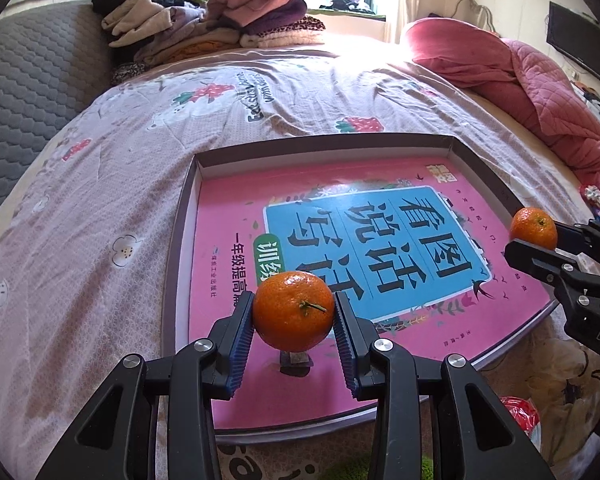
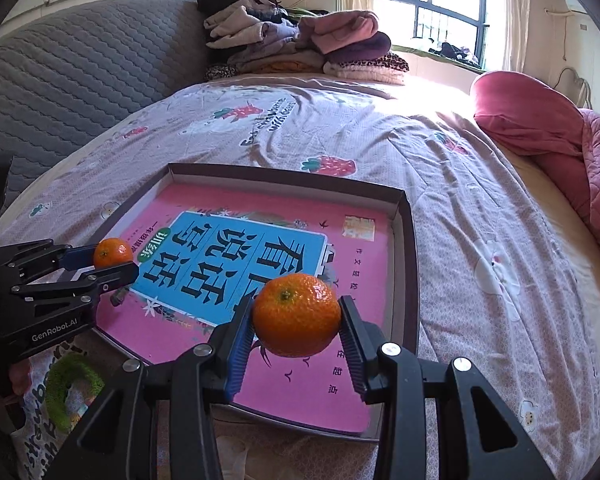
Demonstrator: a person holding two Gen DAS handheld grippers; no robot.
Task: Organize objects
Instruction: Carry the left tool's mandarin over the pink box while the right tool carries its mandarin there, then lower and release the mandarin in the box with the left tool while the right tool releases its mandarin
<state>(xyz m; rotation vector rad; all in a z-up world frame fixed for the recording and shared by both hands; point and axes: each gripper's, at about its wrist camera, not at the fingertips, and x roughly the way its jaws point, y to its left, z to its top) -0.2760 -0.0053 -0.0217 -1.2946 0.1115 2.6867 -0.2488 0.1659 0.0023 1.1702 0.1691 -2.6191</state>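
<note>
both hands are in the carrying step: each tool grips one small round orange tangerine above the shallow dark-rimmed cardboard box point(image 1: 480, 164) that lies on the bed with the strawberry-print sheet point(image 1: 100, 184). the left tool point(image 1: 294, 314) has its blue ribbed pads pressed against the sides of the left tangerine point(image 1: 293, 311), stem turned toward the camera, over the near part of the pink book with the blue title panel point(image 1: 228, 216) that fills the box floor. the right tool point(image 2: 297, 316) is clamped the same way on the right tangerine point(image 2: 297, 314), over the near right part of the book. neither fruit touches the book; a shadow under the left one suggests it hangs clear.

judging from the task, the next move is to bring each fruit down inside the box rim until it rests on the book cover, then part the pads gently. the cover looks flat and slick, so a round fruit let go too high or at a tilt could roll toward the wall.
</note>
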